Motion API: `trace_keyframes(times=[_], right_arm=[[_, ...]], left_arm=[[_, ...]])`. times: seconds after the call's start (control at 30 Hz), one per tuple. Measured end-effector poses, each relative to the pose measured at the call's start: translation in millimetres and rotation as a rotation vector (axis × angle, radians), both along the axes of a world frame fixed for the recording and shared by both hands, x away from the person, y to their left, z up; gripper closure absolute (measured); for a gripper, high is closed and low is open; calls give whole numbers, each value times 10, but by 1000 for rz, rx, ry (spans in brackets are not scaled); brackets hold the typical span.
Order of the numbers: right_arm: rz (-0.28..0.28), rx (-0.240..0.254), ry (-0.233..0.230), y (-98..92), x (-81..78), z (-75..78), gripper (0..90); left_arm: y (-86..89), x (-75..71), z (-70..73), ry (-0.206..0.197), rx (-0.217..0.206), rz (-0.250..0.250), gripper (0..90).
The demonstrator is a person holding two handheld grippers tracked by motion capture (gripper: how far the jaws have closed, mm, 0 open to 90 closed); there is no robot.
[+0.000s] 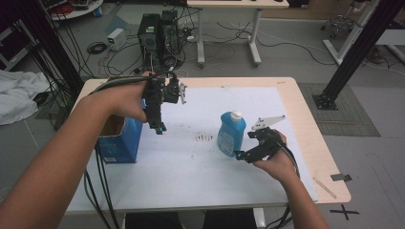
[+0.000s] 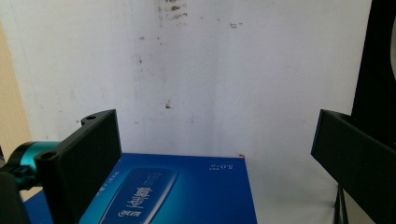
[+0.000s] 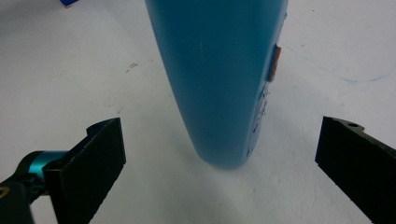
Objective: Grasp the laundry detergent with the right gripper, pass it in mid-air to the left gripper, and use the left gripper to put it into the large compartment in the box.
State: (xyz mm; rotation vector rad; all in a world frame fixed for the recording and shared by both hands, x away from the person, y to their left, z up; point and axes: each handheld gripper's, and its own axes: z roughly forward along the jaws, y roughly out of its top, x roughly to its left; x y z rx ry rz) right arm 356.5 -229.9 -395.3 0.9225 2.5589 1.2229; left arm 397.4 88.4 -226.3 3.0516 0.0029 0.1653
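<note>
Blue bottle with a white cap is standing upright near the middle of the white table sheet, right gripper sitting low just beside its base with jaws spread wide and not touching it. Left gripper, jaws likewise spread apart and holding nothing, is hovering above the open blue box at the sheet's left edge.
</note>
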Motion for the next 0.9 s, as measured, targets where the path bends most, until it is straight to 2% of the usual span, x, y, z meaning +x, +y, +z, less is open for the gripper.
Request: trace_keyframes(times=[0.5, 0.67, 0.9], right_arm=[[-57, 52, -63, 200, 57, -123, 7], [-96, 76, -94, 278, 78, -171, 8], [-120, 98, -126, 301, 81, -185, 31]], left_arm=[[48, -6, -24, 2, -2, 8, 16], [64, -14, -13, 1, -1, 8, 16], [66, -9, -22, 3, -2, 11, 16]])
